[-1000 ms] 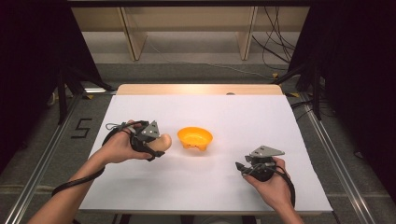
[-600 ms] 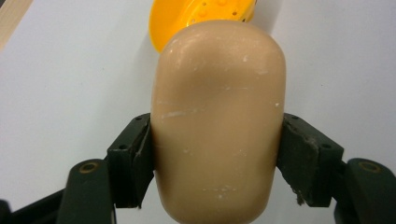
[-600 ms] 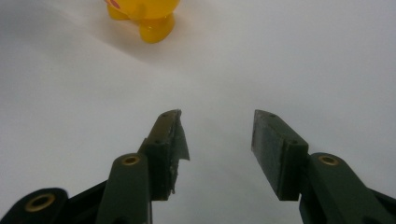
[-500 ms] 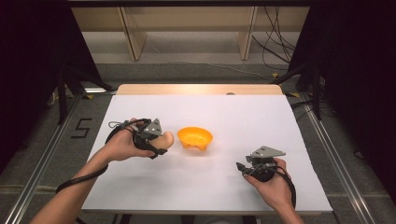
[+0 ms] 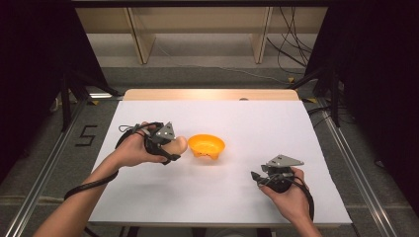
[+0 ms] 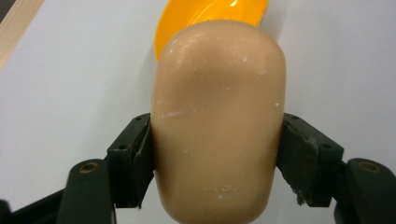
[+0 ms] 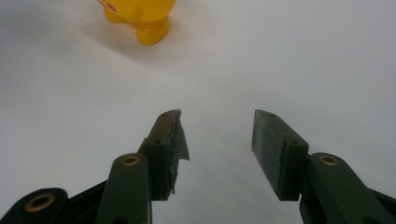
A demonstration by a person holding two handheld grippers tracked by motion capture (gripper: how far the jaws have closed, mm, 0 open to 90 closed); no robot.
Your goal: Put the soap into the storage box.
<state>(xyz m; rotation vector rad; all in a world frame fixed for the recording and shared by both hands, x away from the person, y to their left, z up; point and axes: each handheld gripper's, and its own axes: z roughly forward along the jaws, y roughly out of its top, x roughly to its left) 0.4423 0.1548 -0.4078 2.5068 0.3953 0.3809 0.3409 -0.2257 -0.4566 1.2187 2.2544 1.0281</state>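
Tan rounded block (image 6: 218,121), apparently light, stiff and smooth-skinned, clamped across its flanks by the left tool (image 5: 170,147) just beside the orange bowl (image 5: 206,145) above the counter (image 5: 247,123); right tool (image 7: 217,140) open, empty.

One orange bowl (image 5: 206,145) counted, near table (image 5: 247,118) centre. One tan rounded piece (image 5: 178,144) counted, toward left edge. Two grippers counted: left gripper (image 5: 170,148), right gripper (image 5: 257,177).

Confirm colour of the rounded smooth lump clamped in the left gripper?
Tan-beige rounded lump, faintly scuffed; clearest in the left gripper view.
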